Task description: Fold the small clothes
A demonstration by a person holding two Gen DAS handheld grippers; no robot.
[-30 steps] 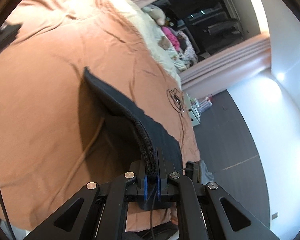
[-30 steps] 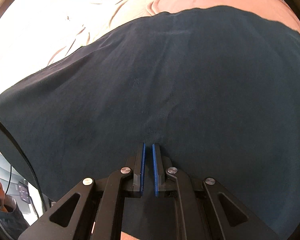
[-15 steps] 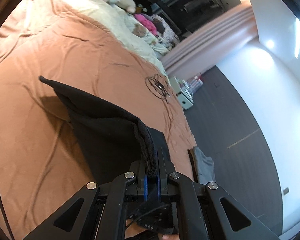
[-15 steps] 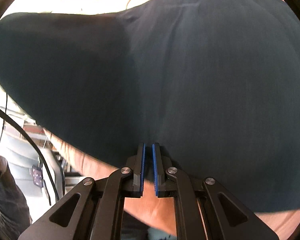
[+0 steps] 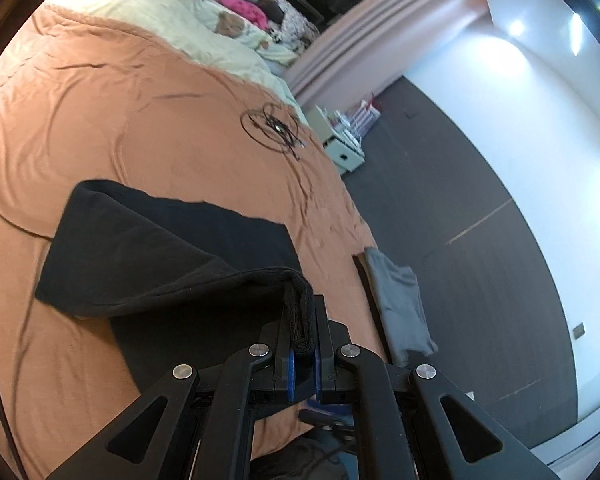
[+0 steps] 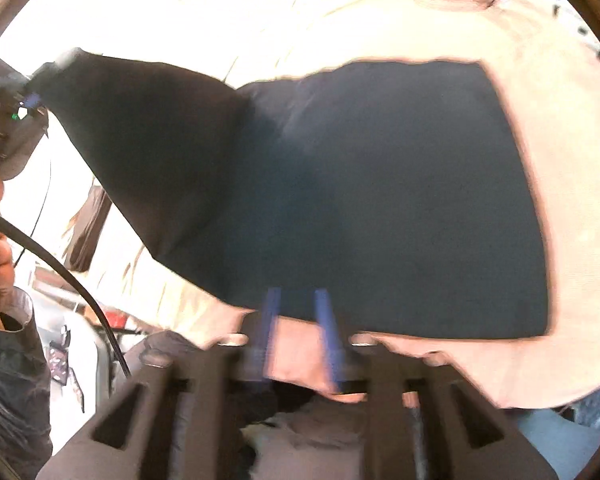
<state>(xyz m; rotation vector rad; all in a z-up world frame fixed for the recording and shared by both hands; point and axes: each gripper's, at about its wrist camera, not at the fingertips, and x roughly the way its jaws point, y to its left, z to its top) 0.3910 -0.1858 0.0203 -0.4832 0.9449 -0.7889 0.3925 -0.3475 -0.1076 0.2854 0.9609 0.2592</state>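
A black garment (image 5: pixel 160 248) lies folded over on the orange-brown bedspread (image 5: pixel 100 120). My left gripper (image 5: pixel 303 344) is shut on the garment's thick hem and holds that corner up over the lower layer. In the right wrist view the same garment (image 6: pixel 380 200) spreads wide and dark across the bed. My right gripper (image 6: pixel 298 320) is open, blurred by motion, with its blue pads just off the garment's near edge and nothing between them. The left gripper (image 6: pixel 16 128) shows at far left, holding the raised corner.
A coiled black cable (image 5: pixel 272 126) lies on the bedspread beyond the garment. A grey folded garment (image 5: pixel 396 300) sits at the bed's right edge. Cream bedding and soft toys (image 5: pixel 204 12) lie at the head. Dark floor and a small white cabinet (image 5: pixel 340 140) are right of the bed.
My left gripper has carried the hem over, laying the garment flatter in a fold. My right gripper has opened, let go of the cloth and drawn back from it.
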